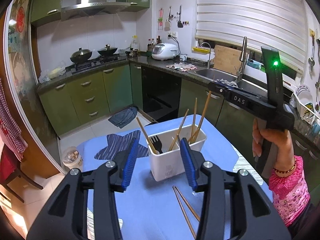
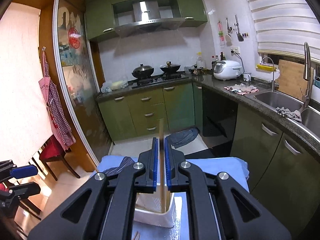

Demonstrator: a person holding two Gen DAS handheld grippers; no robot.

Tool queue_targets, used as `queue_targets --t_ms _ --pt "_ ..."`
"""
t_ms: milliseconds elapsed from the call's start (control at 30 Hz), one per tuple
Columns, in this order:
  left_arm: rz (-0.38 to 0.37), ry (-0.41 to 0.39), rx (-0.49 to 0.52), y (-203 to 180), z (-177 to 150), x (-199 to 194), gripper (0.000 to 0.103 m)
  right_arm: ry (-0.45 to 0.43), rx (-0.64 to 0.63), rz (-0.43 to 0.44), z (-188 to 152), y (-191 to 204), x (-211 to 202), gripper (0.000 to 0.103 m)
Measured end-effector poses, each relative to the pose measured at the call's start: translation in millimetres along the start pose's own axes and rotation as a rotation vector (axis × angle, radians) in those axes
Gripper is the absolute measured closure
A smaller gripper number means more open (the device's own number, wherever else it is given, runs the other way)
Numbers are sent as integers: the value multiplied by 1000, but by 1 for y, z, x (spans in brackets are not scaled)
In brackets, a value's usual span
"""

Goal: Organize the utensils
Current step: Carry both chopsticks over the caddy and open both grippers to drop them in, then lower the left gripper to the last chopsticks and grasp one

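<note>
Jaws on my left gripper (image 1: pixel 159 160) stand apart with nothing between them, tilted down at the white holder (image 1: pixel 176 156) on the blue surface (image 1: pixel 152 206), where two loose chopsticks (image 1: pixel 185 206) lie. On my right gripper (image 2: pixel 160 158) they sit nearly together around one upright chopstick (image 2: pixel 161 178) whose lower end stands in the holder; whether the pads press it I cannot tell. A hand (image 1: pixel 274 146) carries that gripper high, right of the holder.

Wooden chopsticks (image 1: pixel 185 208), glossy white plastic holder (image 1: pixel 170 166)
</note>
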State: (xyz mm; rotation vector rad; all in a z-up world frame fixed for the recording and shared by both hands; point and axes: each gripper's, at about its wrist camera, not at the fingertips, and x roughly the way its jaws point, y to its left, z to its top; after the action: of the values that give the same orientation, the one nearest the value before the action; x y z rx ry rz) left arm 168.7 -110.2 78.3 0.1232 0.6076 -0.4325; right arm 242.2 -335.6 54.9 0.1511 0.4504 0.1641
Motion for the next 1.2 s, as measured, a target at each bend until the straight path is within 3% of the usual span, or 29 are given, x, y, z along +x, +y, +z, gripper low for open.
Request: queue_targets --t_ms 133,233,467,600,800,1067,1200 --pt "-12 14 -8 0 -8 2 58 -30 -11 10 -8 4 -21 90" --pt "-30 38 -15 -4 -18 5 56 -68 -13 16 -20 5 -56 82" --pt "-63 184 -71 -11 -61 44 52 -19 -22 -39 -89 -10 -106 82" --pt "-82 309 -108 -20 -94 81 52 74 1 -62 -130 -28 -99 78" --pt "-48 427 -117 -32 -131 122 52 154 31 -69 -166 -46 -85 76" --pt "-20 495 -127 -32 -151 155 53 194 50 -60 -182 -52 -77 76" --pt "-22 515 -118 -35 -154 164 61 203 57 -55 -179 -50 -73 76"
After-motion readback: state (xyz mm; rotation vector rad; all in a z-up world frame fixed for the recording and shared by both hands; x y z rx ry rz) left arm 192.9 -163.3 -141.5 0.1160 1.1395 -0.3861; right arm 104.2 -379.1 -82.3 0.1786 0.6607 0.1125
